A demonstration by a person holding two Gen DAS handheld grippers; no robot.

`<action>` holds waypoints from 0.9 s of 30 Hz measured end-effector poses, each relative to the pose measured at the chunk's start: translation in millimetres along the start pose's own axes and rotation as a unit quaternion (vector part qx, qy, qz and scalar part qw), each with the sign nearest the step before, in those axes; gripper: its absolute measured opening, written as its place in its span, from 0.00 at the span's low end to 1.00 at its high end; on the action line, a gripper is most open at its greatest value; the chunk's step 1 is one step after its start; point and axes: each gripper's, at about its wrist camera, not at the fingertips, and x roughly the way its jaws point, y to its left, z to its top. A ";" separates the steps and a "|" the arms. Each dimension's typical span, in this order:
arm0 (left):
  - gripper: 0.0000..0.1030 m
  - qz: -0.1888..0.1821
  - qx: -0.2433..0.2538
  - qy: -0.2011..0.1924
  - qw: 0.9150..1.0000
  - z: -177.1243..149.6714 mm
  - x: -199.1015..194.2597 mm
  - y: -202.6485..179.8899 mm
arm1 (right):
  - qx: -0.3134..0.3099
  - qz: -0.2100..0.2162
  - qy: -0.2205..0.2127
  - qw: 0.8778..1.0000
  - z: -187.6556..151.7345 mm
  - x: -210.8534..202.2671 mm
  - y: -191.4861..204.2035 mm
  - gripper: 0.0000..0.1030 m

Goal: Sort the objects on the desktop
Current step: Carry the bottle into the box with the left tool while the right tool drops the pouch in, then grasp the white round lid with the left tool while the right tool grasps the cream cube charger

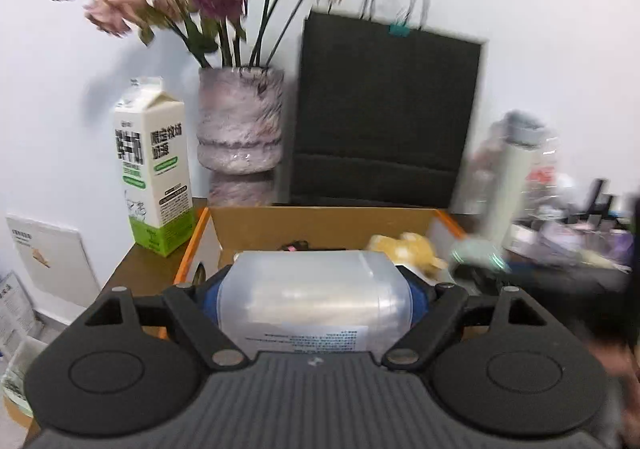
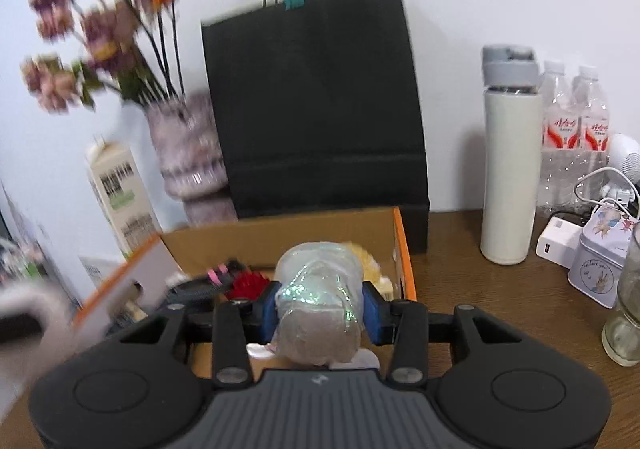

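A clear plastic jar (image 1: 316, 299) is pinched by the left gripper (image 1: 316, 295) over the open cardboard box (image 1: 320, 223). A shiny wrapped bundle (image 2: 320, 313) is squeezed by the right gripper (image 2: 320, 311) above the same box. Inside it, a yellow soft toy (image 1: 412, 249) and a red thing (image 2: 246, 284) can be seen.

We see the box (image 2: 288, 227) before the bag (image 2: 316, 97). Vase (image 2: 188, 153) and carton (image 2: 120, 205) stand left; the flask (image 2: 508, 173) stands right.

Translucent container (image 1: 316, 297) between hand-held gripper (image 1: 316, 295) pads
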 end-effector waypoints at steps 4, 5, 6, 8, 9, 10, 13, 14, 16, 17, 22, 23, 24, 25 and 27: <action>0.83 0.002 -0.011 0.035 0.999 -23.7 58.4 -10.6 | -0.029 -0.014 0.052 0.998 -9.1 21.8 3.0 0.47; 0.83 -0.011 -0.022 0.042 0.999 -27.4 64.8 -9.3 | -0.030 -0.013 0.060 0.998 -9.9 23.6 2.0 0.52; 0.83 -0.018 -0.019 0.054 0.998 -26.7 67.0 -9.6 | -0.028 -0.013 0.058 0.998 -9.4 22.1 0.3 0.57; 0.92 -0.022 -0.017 0.032 0.999 -20.7 55.3 -5.8 | -0.013 -0.009 0.036 0.999 -5.6 13.3 -4.6 0.72; 0.96 -0.019 -0.018 0.016 1.000 -16.9 47.2 -2.5 | -0.004 -0.006 0.022 1.000 -3.2 7.5 -7.3 0.77; 0.98 -0.014 -0.018 0.005 1.000 -11.9 39.7 1.3 | 0.002 -0.005 0.013 1.000 -0.8 2.9 -9.3 0.77; 0.98 0.015 -0.027 0.006 1.000 5.4 25.2 15.9 | 0.008 -0.026 -0.001 1.000 6.3 -9.2 -11.8 0.77; 0.99 0.027 -0.031 0.009 0.999 8.6 20.5 20.1 | 0.009 -0.032 -0.004 0.999 8.2 -13.2 -11.6 0.77; 1.00 0.054 -0.041 0.017 0.998 8.7 12.1 29.9 | 0.011 -0.036 -0.016 0.999 13.4 -24.9 -9.2 0.77; 1.00 0.062 -0.039 0.025 0.997 7.6 9.2 32.5 | 0.011 -0.034 -0.022 0.999 16.7 -30.4 -7.0 0.77; 1.00 0.056 -0.013 0.044 0.997 -12.3 -22.8 42.4 | -0.014 -0.017 -0.061 0.998 24.0 -77.6 11.9 0.78; 1.00 0.055 -0.002 0.039 0.998 -17.7 -31.6 44.3 | -0.013 -0.012 -0.064 0.998 20.9 -86.5 14.7 0.80; 1.00 0.059 0.011 0.037 0.998 -23.2 -38.9 46.0 | -0.021 -0.001 -0.062 0.998 16.0 -93.3 17.9 0.81; 1.00 0.065 0.022 0.037 0.997 -30.2 -45.9 47.8 | -0.034 0.014 -0.055 0.998 11.2 -95.2 21.9 0.81; 1.00 0.067 0.030 0.052 0.996 -42.8 -51.8 51.2 | -0.051 0.029 -0.028 0.998 -3.2 -92.0 26.3 0.81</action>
